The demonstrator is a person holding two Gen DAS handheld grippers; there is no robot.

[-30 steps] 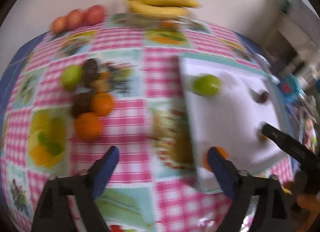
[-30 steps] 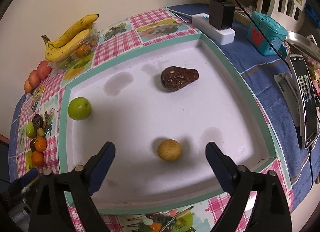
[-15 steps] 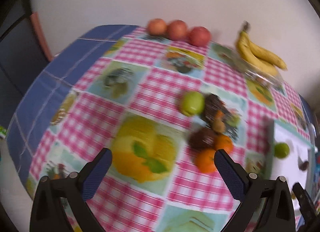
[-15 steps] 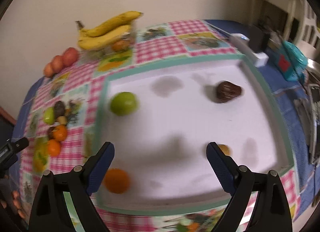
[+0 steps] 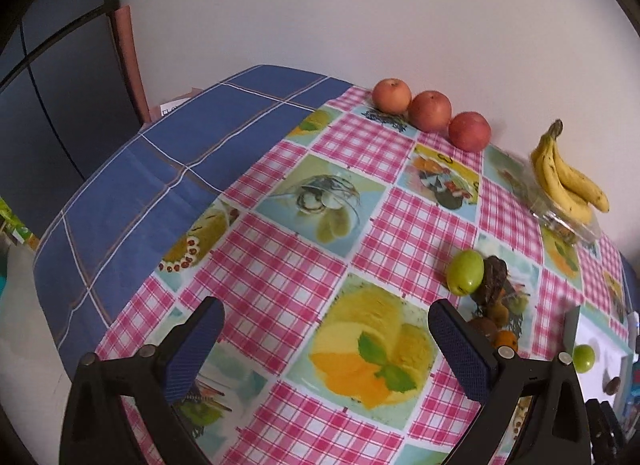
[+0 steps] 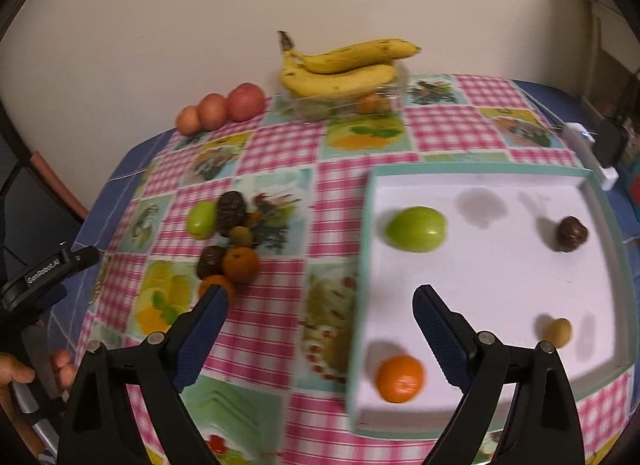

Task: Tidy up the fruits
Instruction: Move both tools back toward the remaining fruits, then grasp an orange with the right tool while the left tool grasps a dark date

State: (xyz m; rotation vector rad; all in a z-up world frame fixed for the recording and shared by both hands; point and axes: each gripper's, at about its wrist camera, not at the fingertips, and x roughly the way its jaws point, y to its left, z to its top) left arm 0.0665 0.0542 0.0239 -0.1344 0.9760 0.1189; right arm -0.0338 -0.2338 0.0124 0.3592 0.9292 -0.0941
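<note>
White tray holds four fruits: one green fruit, one orange, two others. Three apples, two bananas on tablecloth. Left gripper and right gripper: jaws apart, empty.

A glossy printed tablecloth is seen; the tray looks matt white, the gripper pads textured blue, bananas' container clear plastic.
</note>
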